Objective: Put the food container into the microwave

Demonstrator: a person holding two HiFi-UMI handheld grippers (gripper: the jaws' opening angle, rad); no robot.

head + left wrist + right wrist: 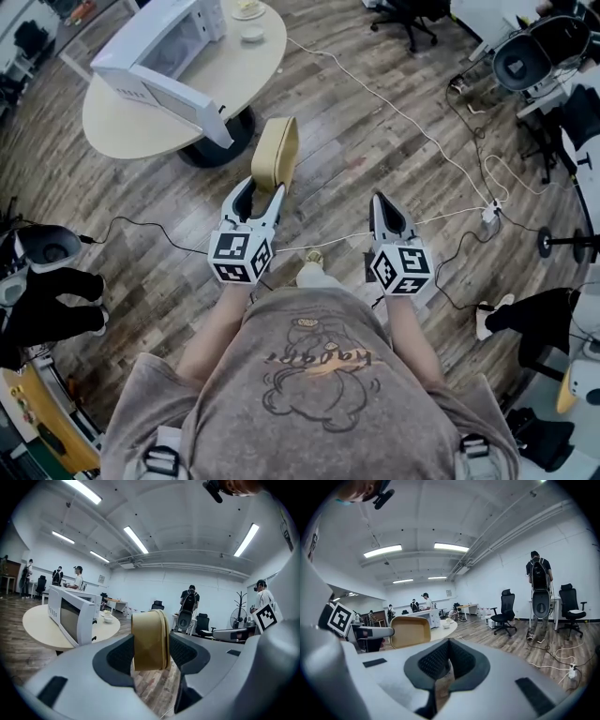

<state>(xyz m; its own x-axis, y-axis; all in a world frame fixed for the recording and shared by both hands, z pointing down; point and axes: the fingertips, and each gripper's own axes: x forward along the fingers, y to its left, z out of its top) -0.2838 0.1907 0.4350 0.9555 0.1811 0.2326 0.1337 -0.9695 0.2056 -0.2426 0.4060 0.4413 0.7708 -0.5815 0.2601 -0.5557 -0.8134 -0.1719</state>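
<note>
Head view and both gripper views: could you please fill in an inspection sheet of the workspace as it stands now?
Surface: round table, pale top, standing on a wood floor.
Job's things: microwave on the table, door seemingly swung open; food container, tan, held on edge, not yet at the microwave.
Clutter: small bowls on the table beside the microwave.
Grippers: left tongs closed on the food container; right tongs closed, empty.
Cables: white cable across the floor to a power strip; black cable at the left.
Surroundings: office chair; people standing far off.
</note>
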